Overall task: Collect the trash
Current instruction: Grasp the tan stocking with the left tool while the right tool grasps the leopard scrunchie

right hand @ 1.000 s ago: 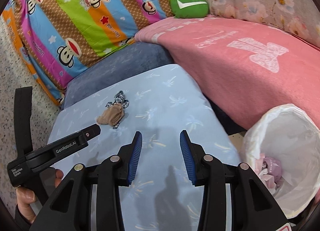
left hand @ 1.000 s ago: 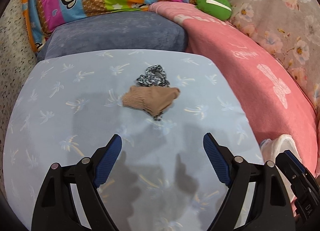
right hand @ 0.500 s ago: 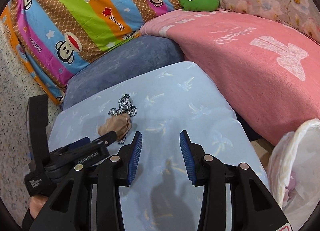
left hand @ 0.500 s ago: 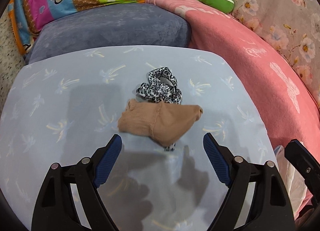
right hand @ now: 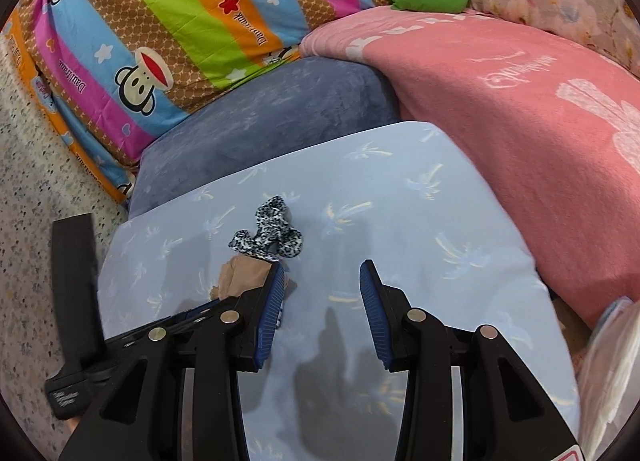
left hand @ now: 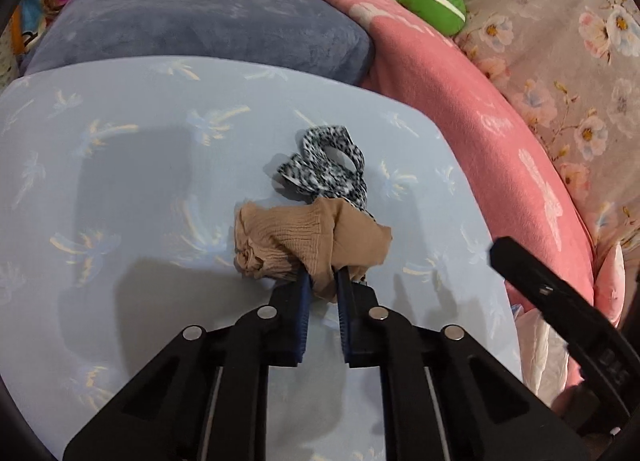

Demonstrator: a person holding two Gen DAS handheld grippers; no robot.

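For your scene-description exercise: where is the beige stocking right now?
In the left wrist view, the beige stocking lies mid-frame on the blue pillow, pinched by the left gripper, just below the leopard-print scrunchie.

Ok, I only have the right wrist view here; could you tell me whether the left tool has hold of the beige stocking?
Observer: Yes, the left tool has just been closing, and its pads now pinch the beige stocking at its near edge.
Operator: Is anything else caught with it?
Observer: Not visibly; the leopard-print scrunchie lies just beyond, its near end tucked under the stocking.
Operator: Thank you. Is the stocking off the bed yet?
Observer: No, its left part sits bunched on the light blue sheet.
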